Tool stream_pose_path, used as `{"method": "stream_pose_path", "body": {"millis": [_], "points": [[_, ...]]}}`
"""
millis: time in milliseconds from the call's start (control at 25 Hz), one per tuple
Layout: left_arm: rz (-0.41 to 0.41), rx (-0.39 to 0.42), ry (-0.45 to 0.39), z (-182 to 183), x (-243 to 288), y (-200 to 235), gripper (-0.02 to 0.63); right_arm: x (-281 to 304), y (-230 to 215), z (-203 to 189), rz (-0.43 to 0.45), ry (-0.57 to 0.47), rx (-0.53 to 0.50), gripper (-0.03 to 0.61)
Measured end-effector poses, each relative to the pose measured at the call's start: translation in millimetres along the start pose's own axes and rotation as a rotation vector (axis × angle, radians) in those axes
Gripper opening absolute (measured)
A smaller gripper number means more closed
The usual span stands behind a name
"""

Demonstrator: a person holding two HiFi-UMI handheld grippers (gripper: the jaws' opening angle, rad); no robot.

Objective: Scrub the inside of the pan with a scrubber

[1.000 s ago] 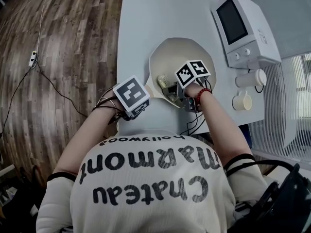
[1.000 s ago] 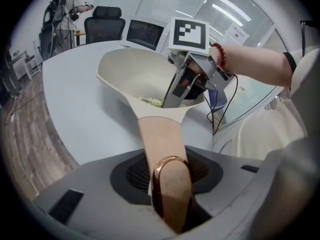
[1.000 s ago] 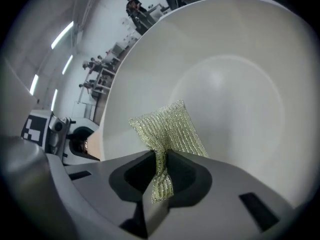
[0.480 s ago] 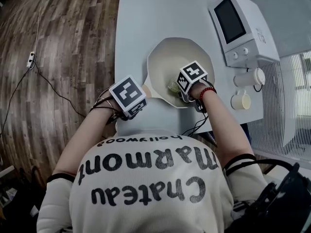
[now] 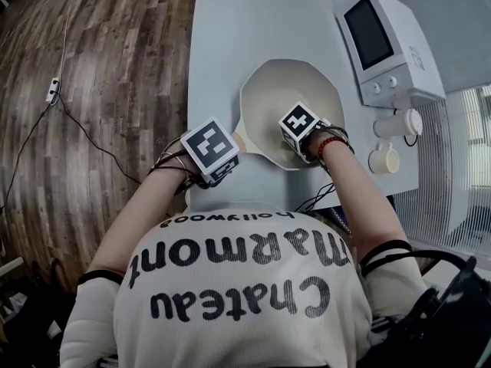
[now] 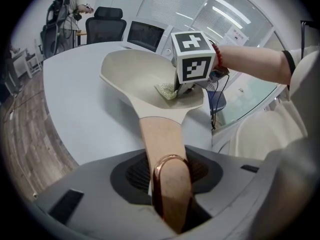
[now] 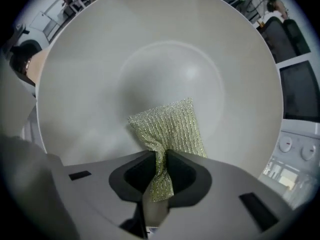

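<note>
The cream pan [image 7: 165, 49] sits on the pale table [image 5: 222, 37] with the scrubber [image 7: 170, 129] inside it. The scrubber is a greenish-gold ribbed mesh pad, spread against the smooth inner wall just off the bottom. The right gripper [image 7: 160, 160] has its jaws drawn almost together, pinching one bunched corner of the scrubber and pressing the pad to the pan. The left gripper [image 6: 170, 194], with its jaws partly apart, clamps the pan's tan handle [image 6: 161, 136] at its copper-coloured loop.

Overhead view, two close-ups, shared pan [image 5: 268, 90]
</note>
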State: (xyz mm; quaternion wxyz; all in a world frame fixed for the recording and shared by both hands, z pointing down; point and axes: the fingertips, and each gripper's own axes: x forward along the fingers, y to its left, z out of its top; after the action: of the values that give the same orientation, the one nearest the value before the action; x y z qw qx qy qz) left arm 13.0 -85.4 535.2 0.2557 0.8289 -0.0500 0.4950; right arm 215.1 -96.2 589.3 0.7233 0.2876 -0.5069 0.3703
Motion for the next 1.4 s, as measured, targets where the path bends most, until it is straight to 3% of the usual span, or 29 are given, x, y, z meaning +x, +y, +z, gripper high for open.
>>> {"method": "stream_pose_path", "body": {"millis": [320,480,800,920,1000,1080,1200,1320,1400], "points": [[0.010,0.016,-0.003,-1,1,1,0.155,-9,-31,-20,-0.090,0.064,0.015,0.066],[0.008,0.016,-0.005,-2,1,2,0.156,-18,-55,-21,-0.131,0.038,0.053,0.066],[-0.027,-0.009,-0.020,-2,2,-1,0.156,-38,-99,-6,-0.290,-0.055,-0.010,0.066],[-0.038,-0.017,-0.023,-2,2,-2,0.156,-50,-102,-3,-0.276,-0.112,0.045,0.066],[-0.040,-0.019,-0.020,-3,1,-3,0.156,-60,-93,1,-0.213,-0.189,0.117,0.066],[-0.040,-0.015,-0.018,-4,1,-3,0.156,-76,-74,19,-0.084,-0.316,0.167,0.066],[-0.052,-0.017,-0.021,-4,2,-4,0.155,-93,-21,49,0.253,-0.467,0.201,0.060],[-0.069,-0.026,-0.023,-5,2,-7,0.153,-104,39,66,0.585,-0.512,0.226,0.060],[-0.076,-0.024,-0.018,-8,2,-9,0.152,-114,69,72,0.759,-0.530,0.249,0.060]]}}
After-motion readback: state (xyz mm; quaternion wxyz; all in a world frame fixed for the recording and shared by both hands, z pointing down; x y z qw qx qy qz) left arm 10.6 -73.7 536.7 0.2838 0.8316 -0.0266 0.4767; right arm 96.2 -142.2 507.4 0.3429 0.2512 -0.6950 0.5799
